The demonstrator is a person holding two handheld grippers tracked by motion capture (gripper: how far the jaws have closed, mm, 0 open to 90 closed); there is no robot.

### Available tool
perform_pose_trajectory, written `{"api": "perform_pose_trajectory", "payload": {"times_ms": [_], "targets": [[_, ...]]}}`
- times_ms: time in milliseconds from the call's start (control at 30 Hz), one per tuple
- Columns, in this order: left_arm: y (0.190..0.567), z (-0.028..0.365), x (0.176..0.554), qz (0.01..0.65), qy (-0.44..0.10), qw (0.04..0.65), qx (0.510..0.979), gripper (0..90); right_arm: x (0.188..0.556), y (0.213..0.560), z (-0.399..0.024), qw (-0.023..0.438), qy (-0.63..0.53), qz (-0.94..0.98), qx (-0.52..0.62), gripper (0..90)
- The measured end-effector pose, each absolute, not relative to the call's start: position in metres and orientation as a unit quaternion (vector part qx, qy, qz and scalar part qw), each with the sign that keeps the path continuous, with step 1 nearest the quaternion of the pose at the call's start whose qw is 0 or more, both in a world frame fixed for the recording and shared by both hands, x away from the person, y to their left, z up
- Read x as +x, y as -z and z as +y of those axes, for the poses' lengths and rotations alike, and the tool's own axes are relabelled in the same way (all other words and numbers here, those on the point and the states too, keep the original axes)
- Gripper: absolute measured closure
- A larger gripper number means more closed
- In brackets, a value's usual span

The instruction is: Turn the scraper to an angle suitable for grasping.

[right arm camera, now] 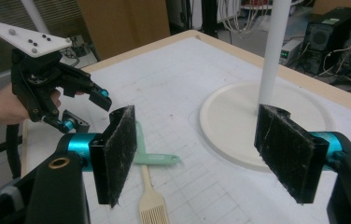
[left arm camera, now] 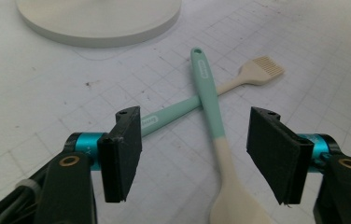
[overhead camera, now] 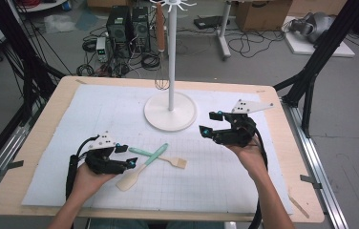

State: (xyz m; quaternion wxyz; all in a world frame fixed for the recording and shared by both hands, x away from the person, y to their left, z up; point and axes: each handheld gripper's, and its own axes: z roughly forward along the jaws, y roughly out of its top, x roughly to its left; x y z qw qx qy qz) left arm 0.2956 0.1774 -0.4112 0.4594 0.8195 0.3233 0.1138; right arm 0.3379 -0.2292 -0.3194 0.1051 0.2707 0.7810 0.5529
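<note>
My left claw (left arm camera: 192,156), half open and empty, straddles the mint-handled spatula (left arm camera: 215,140) lying crossed over the pastry brush (left arm camera: 239,79) on the desk (overhead camera: 44,119). I should lower, then close squarely on its handle.

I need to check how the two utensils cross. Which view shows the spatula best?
The left gripper view: the spatula runs nearly full length, its mint handle lying over the brush. The high view shows the whole spatula but small. The right gripper view shows just its handle tip.
</note>
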Motion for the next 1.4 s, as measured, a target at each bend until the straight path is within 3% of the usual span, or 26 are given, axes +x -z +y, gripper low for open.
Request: {"api": "perform_pose_trajectory", "payload": {"times_ms": [267,500,1100,1400], "targets": [[0.418,0.159,0.299,0.328,-0.112,0.437,0.83,45.7,0.333,0.329,-0.24,0.112,-0.556,0.775,0.279,27.8],[0.426,0.148,0.305,0.318,-0.089,0.429,0.841,58.1,0.33,0.339,-0.248,0.112,-0.552,0.775,0.285,27.7],[0.438,0.126,0.312,0.331,-0.093,0.375,0.861,60.3,0.325,0.362,-0.243,0.108,-0.527,0.791,0.292,27.5],[0.437,0.115,0.308,0.333,-0.13,0.354,0.864,65.1,0.324,0.364,-0.245,0.118,-0.528,0.787,0.296,27.4]]}}
